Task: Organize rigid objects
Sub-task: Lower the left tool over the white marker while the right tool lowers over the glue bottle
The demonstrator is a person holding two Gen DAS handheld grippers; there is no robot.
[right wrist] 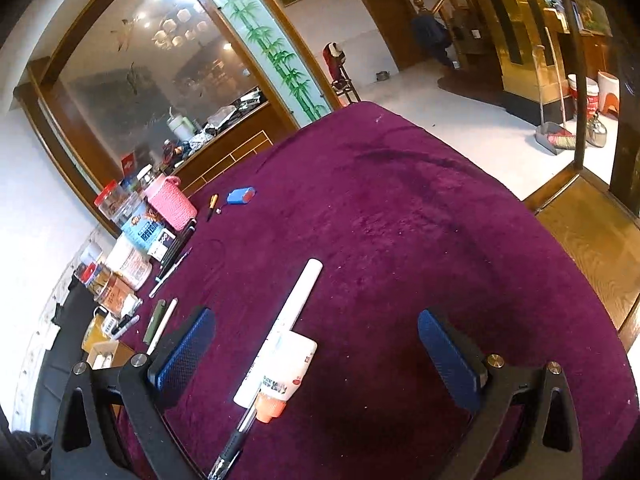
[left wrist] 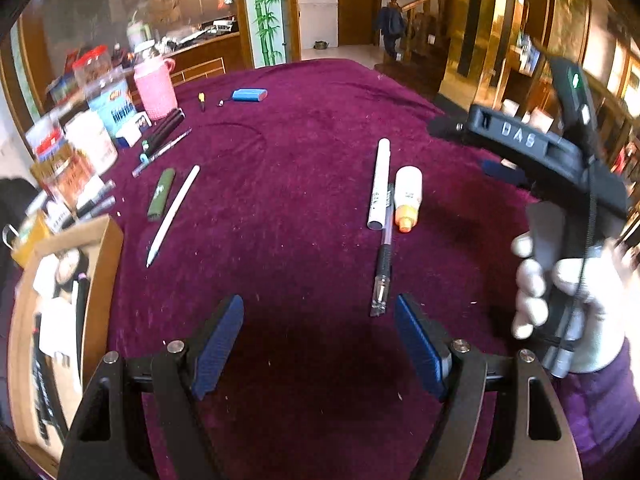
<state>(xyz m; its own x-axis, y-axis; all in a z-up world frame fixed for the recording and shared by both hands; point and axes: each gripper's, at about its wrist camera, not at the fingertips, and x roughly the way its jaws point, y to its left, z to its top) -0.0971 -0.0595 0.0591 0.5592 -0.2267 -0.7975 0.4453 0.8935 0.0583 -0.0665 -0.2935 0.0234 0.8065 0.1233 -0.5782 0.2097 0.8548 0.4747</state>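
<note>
On the purple tablecloth lie a white tube, a white glue bottle with an orange cap and a clear pen with a black grip, close together. Further left are a green lighter and a white stylus. My left gripper is open above bare cloth, the pen tip near its right pad. My right gripper is open over the bottle and tube, apart from both. A gloved hand holds its handle in the left wrist view.
An open cardboard box with items inside sits at the table's left edge. Jars, a pink cup and pens crowd the far left. A blue case lies further back. The table edge drops off at the right.
</note>
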